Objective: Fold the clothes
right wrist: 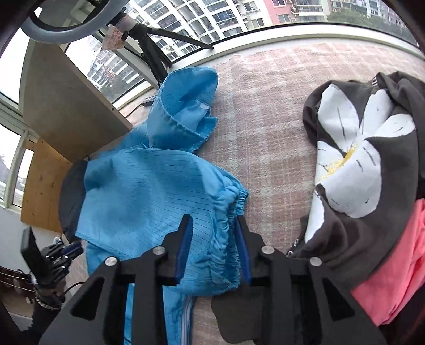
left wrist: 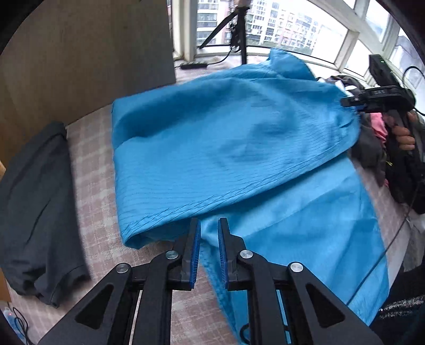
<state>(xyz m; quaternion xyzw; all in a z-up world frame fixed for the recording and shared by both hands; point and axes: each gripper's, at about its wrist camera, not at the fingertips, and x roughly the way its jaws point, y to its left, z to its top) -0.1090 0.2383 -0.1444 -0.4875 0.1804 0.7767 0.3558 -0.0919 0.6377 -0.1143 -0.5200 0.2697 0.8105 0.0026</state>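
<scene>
Grey daylight pours through a curved bank of white-framed windows (left wrist: 353, 39), apartment blocks (right wrist: 202, 16) outside. A tripod (left wrist: 239, 29) stands by the glass, a wooden panel (left wrist: 87, 53) beside it, pink checked cover (right wrist: 279, 106) underneath.

blue jacket (left wrist: 225, 148), open left tool (left wrist: 208, 233), dark garment (left wrist: 37, 212)

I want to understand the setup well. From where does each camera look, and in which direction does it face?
Left wrist: sits behind the left gripper, looks across the blue garment toward the window; shows the person's right hand with the right gripper.
Right wrist: sits behind the right gripper, looks down at the garment's elastic cuff; shows the left gripper.
Shared: blue garment, tripod.
</scene>
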